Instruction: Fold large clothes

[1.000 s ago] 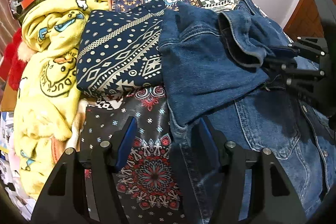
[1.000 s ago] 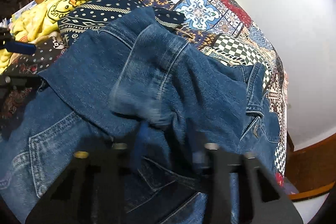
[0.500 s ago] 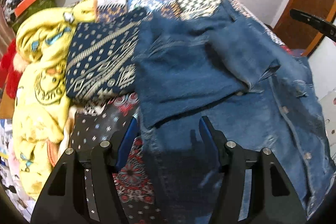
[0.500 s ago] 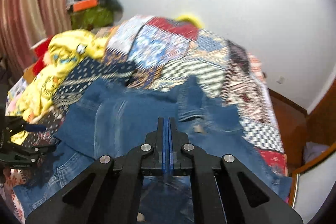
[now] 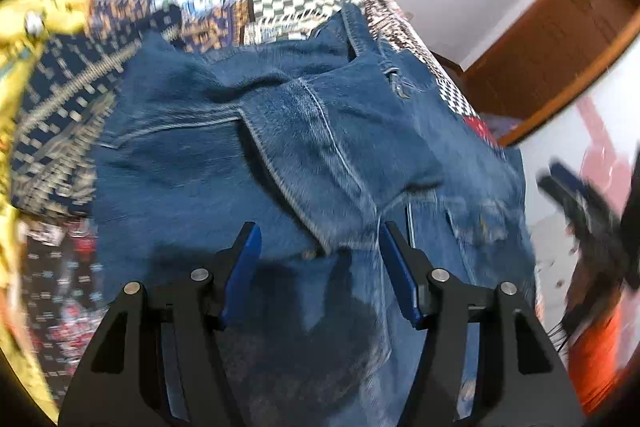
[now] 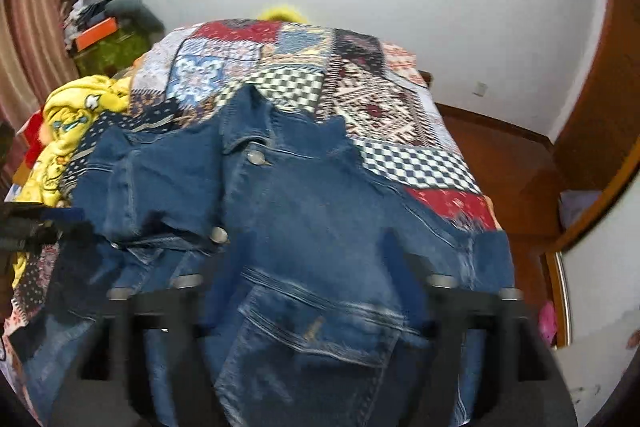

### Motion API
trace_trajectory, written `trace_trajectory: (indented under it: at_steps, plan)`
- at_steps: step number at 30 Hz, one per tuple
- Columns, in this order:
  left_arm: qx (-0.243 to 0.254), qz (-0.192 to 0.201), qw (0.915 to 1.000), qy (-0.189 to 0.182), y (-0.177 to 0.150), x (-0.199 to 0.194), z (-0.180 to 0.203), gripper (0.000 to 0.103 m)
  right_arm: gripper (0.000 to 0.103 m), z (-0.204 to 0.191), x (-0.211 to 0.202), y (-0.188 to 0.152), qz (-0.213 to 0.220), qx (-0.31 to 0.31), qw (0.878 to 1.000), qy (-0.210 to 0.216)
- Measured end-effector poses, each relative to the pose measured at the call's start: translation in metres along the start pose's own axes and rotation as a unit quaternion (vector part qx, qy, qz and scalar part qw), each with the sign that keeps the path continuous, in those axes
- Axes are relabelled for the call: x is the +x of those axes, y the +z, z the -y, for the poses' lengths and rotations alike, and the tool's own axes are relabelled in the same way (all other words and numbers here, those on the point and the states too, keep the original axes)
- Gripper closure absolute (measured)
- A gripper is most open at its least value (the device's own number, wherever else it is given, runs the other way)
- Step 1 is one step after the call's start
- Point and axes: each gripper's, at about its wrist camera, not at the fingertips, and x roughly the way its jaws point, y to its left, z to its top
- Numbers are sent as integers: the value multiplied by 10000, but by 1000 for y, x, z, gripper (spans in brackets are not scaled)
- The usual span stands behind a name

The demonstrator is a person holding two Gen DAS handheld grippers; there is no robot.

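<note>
Patchwork bedspread (image 6: 404,115) carries the blue denim jacket (image 6: 304,211), sleeves already folded inward; further folds remain. Left gripper (image 5: 320,251) hovers with jaws apart, empty; right gripper (image 6: 316,267) jaws opening, empty.

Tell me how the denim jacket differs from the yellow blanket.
The denim jacket is plain blue; the yellow blanket is bright yellow with cartoon prints. The jacket looks stiff, with seams, metal buttons and a chest pocket; the blanket looks soft and fleecy. The jacket lies spread with a sleeve folded over its front; the blanket sits bunched in a heap at the left edge. Both lie on the patchwork quilt.
</note>
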Motion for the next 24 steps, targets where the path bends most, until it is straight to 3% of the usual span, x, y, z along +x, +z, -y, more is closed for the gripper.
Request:
trace_trajectory:
  at_steps: [3,4,5,7,10,14,18,22,24]
  plan:
    - [-383,-175,9991,-24,13,27,-10,43,26,8,-1,-10,-52,-40,9999,-96]
    - [-422,-131,9990,-25,18,31,-11,49,26,10,-2,-12,-84,-43,9999,-107]
    - [-411,-87,9991,-28,20,33,-9,65,26,13,-2,-15,-109,-47,9999,-100]
    - [-317,-24,9995,92,28,34,-2,83,26,19,-1,-18,-135,-55,9999,-67]
    - [243,229,9982,499,38,26,24,97,26,28,-1,-23,-150,-23,9998,-107]
    - [959,640,9916,582,48,5,71,98,26,39,0,-27,-141,40,9997,-174]
    - [1628,855,9827,227,61,-9,137,98,26,51,0,-30,-142,190,9995,-217]
    - [2154,751,9736,29,64,7,194,98,26,59,-3,-34,-180,339,9991,-166]
    - [2398,490,9696,12,62,25,220,98,26,65,-7,-38,-184,433,9988,-162]
